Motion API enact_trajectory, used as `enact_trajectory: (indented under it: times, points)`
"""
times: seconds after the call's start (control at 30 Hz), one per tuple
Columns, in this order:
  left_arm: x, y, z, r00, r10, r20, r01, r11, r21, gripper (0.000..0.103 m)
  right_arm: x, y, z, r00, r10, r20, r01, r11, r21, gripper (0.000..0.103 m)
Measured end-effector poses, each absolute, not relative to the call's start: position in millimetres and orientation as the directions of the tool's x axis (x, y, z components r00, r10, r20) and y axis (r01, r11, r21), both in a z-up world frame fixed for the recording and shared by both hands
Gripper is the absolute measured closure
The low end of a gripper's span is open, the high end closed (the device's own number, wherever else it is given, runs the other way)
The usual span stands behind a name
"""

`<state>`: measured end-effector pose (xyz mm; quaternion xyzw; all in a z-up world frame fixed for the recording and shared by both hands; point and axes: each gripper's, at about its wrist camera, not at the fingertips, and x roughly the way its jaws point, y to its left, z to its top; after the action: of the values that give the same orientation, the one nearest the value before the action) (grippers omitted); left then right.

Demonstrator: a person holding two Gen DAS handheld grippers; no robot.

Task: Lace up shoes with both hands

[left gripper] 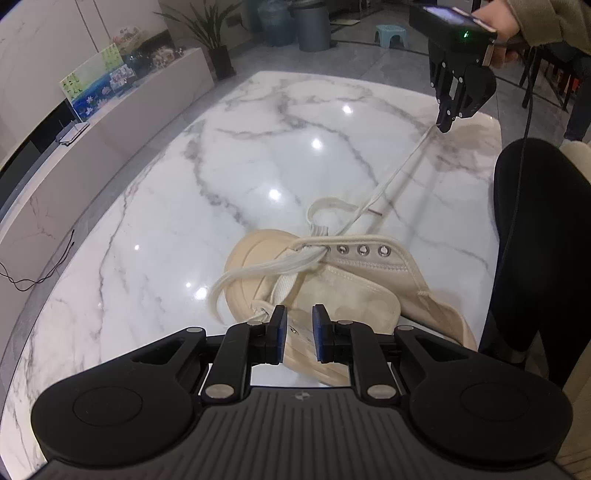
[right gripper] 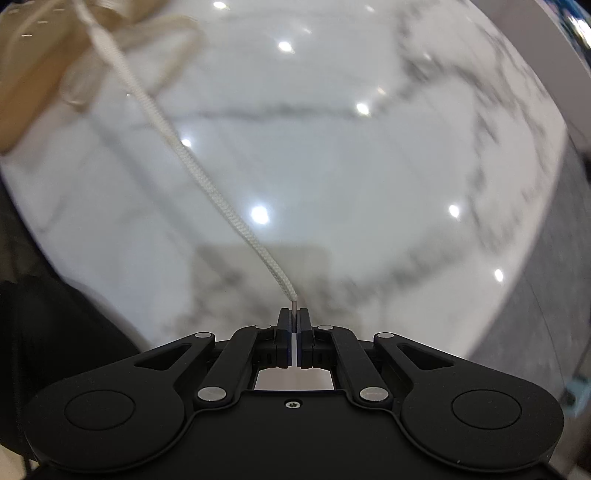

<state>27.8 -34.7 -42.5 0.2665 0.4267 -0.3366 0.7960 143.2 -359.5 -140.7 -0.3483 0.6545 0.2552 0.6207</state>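
Pinching the tip of the shoelace (right gripper: 236, 218) in my right hand-held gripper (right gripper: 294, 325), I am keeping its jaws closed on the stiff end piece so the cord is running taut from the pads up toward the shoe (right gripper: 33, 74) at the upper left of the right wrist view. In the left wrist view that same right hand-held gripper (left gripper: 445, 123) is hanging over the far right part of the table (left gripper: 166, 240), pointing down, with my hand (left gripper: 502, 33) wrapped around its body and the lace (left gripper: 391, 177) stretching from it down to the eyelets (left gripper: 364, 251) along the near-right side of the shoe.

The cream canvas shoe (left gripper: 351, 295) is lying on the marble table, near me and right of centre, its toe pointing left. A loose loop of lace (left gripper: 325, 205) is resting on the table just beyond the shoe, and another blurred stretch is curving off the toe to the left.

My left hand-held gripper (left gripper: 299, 321) is hovering just above the near edge of the shoe with its jaws slightly parted; I am seeing a clear gap between the blue pads (left gripper: 318, 328) and nothing gripped in them.
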Motion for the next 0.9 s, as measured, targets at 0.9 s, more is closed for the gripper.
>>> enact_trajectory:
  times: [0.9]
  points:
    - [53, -32, -38, 0.464, -0.238, -0.853, 0.674, 0.72, 0.166, 0.089, 144, -345, -70, 0.117, 0.117, -0.986, -0.634, 0.773, 0.016, 0.078]
